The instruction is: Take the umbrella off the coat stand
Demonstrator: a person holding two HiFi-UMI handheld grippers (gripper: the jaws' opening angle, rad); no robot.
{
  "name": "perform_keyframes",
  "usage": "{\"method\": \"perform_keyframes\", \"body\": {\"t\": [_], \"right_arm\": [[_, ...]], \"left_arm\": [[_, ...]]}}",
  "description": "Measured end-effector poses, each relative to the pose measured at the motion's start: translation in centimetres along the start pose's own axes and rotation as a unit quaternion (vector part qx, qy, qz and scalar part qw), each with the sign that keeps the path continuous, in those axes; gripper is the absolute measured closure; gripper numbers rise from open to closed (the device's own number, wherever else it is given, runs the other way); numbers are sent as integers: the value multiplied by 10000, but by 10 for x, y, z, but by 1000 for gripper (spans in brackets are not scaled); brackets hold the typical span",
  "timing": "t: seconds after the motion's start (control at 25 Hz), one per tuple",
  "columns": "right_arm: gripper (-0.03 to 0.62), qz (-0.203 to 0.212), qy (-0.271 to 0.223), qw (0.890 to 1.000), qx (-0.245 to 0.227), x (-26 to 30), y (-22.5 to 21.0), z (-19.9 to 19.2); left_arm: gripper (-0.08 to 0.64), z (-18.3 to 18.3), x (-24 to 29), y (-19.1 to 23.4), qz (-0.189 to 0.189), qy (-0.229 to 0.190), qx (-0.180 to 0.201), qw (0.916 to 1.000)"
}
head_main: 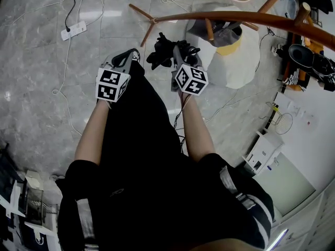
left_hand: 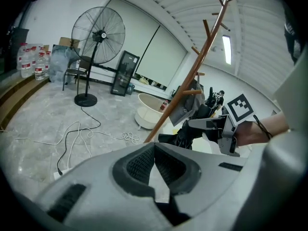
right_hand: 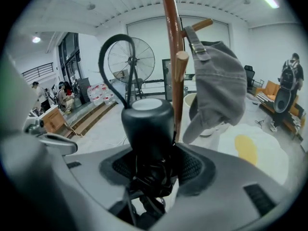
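Umbrella (right_hand: 147,124): only the handle end and strap loop show in the right gripper view. The rest drops out of sight between the pads of the right gripper (right_hand: 154,165). In the head view it is a black bundle, partly behind that gripper's marker cube (head_main: 191,80).

Coat stand (head_main: 225,19): the pole is cut off by the head view's right edge and by the right gripper view's top edge. Its foot is hidden behind the left gripper (left_hand: 154,165) in the left gripper view.

Grey cap (right_hand: 216,88) covers most of the tub (right_hand: 190,109). The distant person (right_hand: 288,88) is too small to detail. Bottle (left_hand: 33,64) labels are unreadable.
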State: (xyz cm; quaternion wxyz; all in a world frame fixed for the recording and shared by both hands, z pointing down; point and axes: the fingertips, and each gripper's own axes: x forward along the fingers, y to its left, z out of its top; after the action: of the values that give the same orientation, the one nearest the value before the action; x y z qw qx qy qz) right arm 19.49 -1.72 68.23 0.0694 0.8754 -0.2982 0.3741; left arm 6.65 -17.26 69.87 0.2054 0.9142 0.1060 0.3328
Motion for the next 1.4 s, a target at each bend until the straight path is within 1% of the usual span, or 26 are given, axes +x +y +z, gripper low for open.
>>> {"method": "perform_keyframes", "body": {"t": [0.12, 0.32, 0.48, 0.64, 0.84, 0.96, 1.24, 1.32, 1.4], "right_arm": [[376, 254, 53, 9995, -151, 5, 22, 1], [377, 840, 37, 9954, -454, 12, 71, 9], [379, 1277, -11, 9886, -803, 14, 114, 21], [379, 1690, -46, 9791, -1131, 17, 154, 35], [379, 2090, -104, 9689, -1318, 21, 200, 58], [379, 2296, -215, 9628, -1407, 15, 223, 77], [379, 2605, -676, 9503, -1564, -24, 253, 133], [379, 2657, -824, 9469, -1611, -35, 254, 150], [379, 2666, -989, 9447, -1635, -47, 248, 172]], "left_arm": [[560, -4, -13, 15, 219, -48, -173, 9996], [560, -7, -40, 33, 534, -144, -376, 9978], [560, -7, -65, 45, 806, -255, -529, 9950], [560, 2, -93, 60, 1174, -512, -732, 9891], [560, 22, -131, 83, 1669, -894, -936, 9774], [561, 37, -156, 91, 1976, -1145, -927, 9691], [560, 91, -208, 75, 2441, -1756, -594, 9519], [560, 112, -222, 67, 2630, -1978, -423, 9433], [561, 140, -235, 55, 2823, -2229, -189, 9329]]}}
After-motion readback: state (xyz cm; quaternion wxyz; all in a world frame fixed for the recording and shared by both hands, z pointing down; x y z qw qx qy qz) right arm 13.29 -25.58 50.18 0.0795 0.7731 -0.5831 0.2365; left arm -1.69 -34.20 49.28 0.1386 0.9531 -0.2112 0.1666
